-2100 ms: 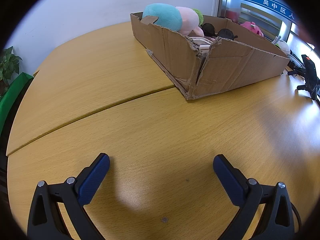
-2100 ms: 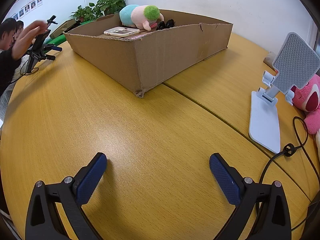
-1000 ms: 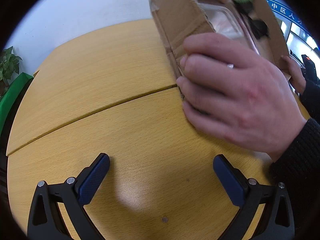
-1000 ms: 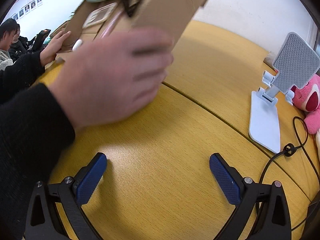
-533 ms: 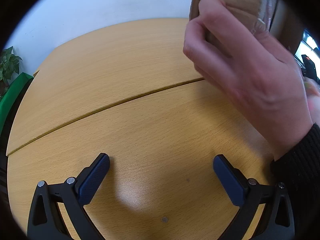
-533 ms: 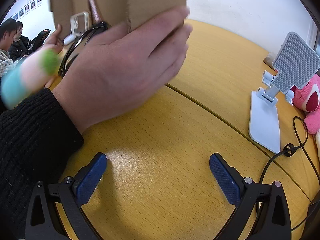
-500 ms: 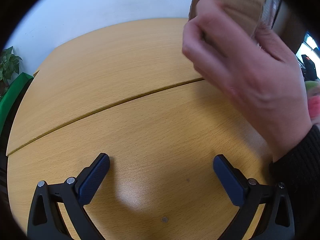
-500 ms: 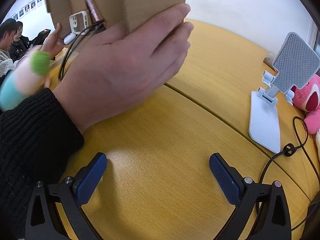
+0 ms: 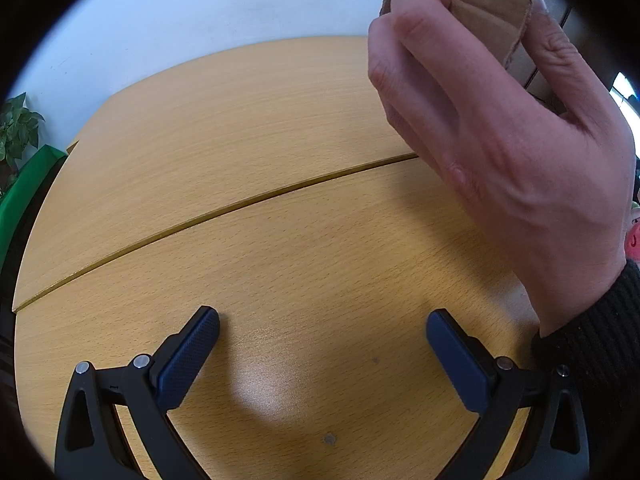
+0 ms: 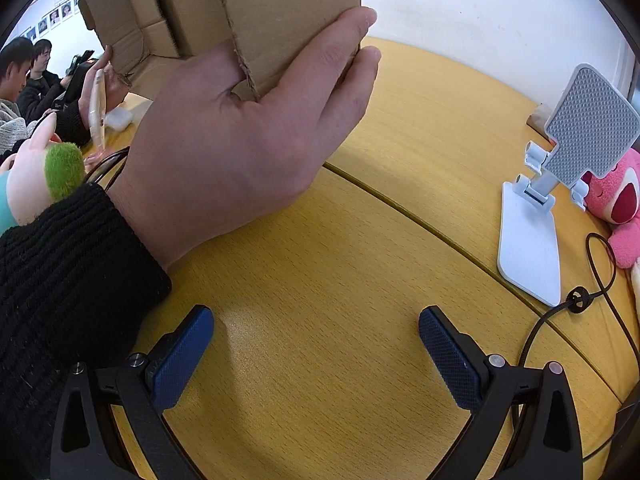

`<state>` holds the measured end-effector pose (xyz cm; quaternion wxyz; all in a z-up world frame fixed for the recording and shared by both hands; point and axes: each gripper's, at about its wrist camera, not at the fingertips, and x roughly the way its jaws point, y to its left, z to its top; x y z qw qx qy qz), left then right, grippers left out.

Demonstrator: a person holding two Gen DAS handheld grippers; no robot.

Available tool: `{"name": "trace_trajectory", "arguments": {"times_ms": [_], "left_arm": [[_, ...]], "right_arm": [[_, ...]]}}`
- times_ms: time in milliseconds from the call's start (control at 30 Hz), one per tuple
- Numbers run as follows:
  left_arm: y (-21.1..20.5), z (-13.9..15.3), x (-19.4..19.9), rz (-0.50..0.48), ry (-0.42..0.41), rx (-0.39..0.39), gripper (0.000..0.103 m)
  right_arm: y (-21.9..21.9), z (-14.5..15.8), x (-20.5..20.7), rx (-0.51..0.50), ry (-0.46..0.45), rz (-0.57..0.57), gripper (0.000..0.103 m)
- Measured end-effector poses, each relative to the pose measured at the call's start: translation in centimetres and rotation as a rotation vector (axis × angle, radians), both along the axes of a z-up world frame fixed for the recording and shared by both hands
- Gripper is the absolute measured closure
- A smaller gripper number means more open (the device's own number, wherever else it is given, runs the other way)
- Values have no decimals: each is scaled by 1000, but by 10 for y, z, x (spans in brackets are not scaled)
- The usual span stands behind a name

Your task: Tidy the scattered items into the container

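Brown cardboard box [image 10: 280,8] — blue-padded tongs [image 10: 316,344] — yellow-tan table [image 10: 360,280].

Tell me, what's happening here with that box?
A bare hand in a black sleeve is holding the cardboard box tipped up on end above the table. A plush toy and a phone are out of the box, at the left. Both grippers, left and right, are open over bare table and hold nothing. No tidying is under way.

Both wrist cams sit low over table [image 9: 280,184], facing fwd; share lifted box [image 10: 280,12].
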<state>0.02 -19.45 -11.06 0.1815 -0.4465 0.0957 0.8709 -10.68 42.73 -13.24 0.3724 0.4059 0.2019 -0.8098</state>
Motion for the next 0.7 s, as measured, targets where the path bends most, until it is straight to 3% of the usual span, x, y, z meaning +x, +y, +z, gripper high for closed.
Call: {"name": "trace_trajectory", "arguments": {"times_ms": [700], "left_arm": [[-1,10,4,3,1,-1,0]], "right_arm": [[1,-5,-2,-1,-1,-3,0]]}}
